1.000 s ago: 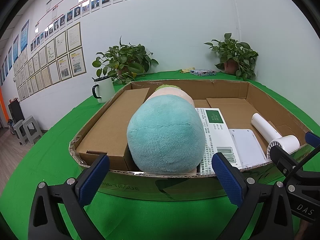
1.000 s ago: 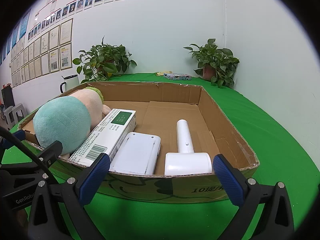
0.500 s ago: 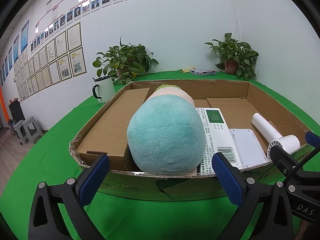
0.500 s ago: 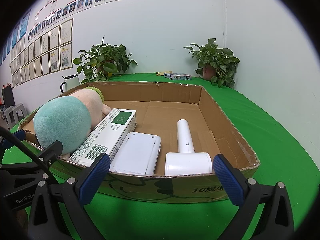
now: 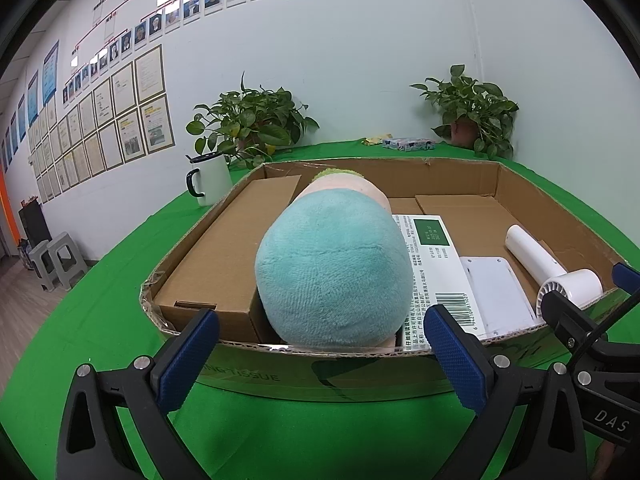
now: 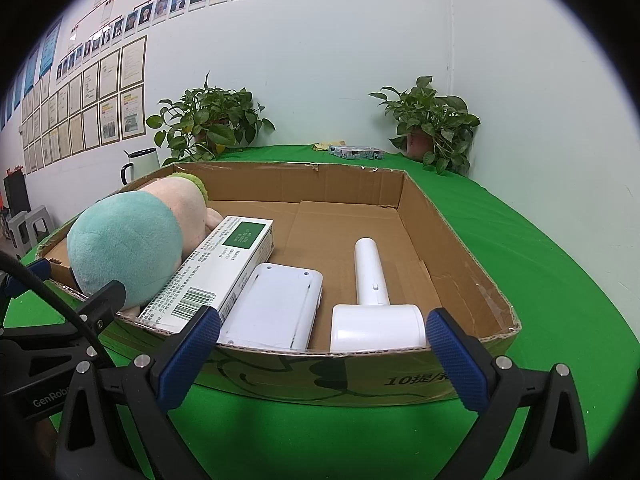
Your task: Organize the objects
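Nothing has changed over the last second: the box [image 6: 420, 216] and everything in it sit exactly as they did, and neither tool has shifted. That stillness, with every item already inside, suggests the organizing is done or at a pause.

Inside the box the things lie in a row along the near wall. At the left end is a closed brown carton [image 5: 224, 256]. The plush toy [image 5: 332, 268] lies beside it, teal end toward the cameras. A long white carton [image 6: 216, 276] with a green patch and barcode leans against the toy. Just beside it lies a flat white device [image 6: 276, 304], then a white hair dryer [image 6: 376, 312], handle pointing to the far wall. The right rear of the box is bare cardboard.

The left tool [image 5: 320, 356] hangs in front of the near wall, opposite the toy, jaws wide apart and empty. The right tool [image 6: 324, 356] hangs likewise opposite the dryer, also spread and holding nothing.

Beyond, on the green desk [image 6: 560, 280], stand a mug [image 5: 208, 180], two plants and a small packet.
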Action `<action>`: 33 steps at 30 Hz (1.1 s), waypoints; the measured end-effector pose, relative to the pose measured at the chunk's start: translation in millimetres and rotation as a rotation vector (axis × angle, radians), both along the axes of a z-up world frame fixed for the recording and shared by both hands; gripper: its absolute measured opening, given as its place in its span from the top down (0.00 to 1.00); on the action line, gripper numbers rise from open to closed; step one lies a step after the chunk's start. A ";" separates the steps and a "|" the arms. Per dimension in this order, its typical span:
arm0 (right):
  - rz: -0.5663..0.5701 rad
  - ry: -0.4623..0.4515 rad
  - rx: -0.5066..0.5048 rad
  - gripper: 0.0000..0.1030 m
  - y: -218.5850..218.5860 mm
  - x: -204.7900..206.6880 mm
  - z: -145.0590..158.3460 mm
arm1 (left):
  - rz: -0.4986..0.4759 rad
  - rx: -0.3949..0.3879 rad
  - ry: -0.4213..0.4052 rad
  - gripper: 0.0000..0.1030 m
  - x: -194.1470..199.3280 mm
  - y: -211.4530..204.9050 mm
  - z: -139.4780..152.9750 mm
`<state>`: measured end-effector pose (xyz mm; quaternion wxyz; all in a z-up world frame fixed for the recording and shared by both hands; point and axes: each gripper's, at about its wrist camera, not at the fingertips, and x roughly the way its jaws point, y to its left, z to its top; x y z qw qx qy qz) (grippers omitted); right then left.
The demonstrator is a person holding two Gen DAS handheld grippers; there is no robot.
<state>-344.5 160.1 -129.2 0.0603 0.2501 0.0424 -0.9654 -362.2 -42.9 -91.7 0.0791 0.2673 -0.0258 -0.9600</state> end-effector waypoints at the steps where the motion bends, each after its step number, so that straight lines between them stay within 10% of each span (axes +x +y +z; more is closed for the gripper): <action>1: 0.001 -0.001 0.000 0.01 0.5 0.2 -0.1 | 0.000 0.001 0.000 0.00 0.0 -0.6 -0.3; 33: 0.006 0.000 0.006 0.01 2.3 0.8 0.3 | 0.004 0.000 0.001 0.00 0.4 -1.1 0.0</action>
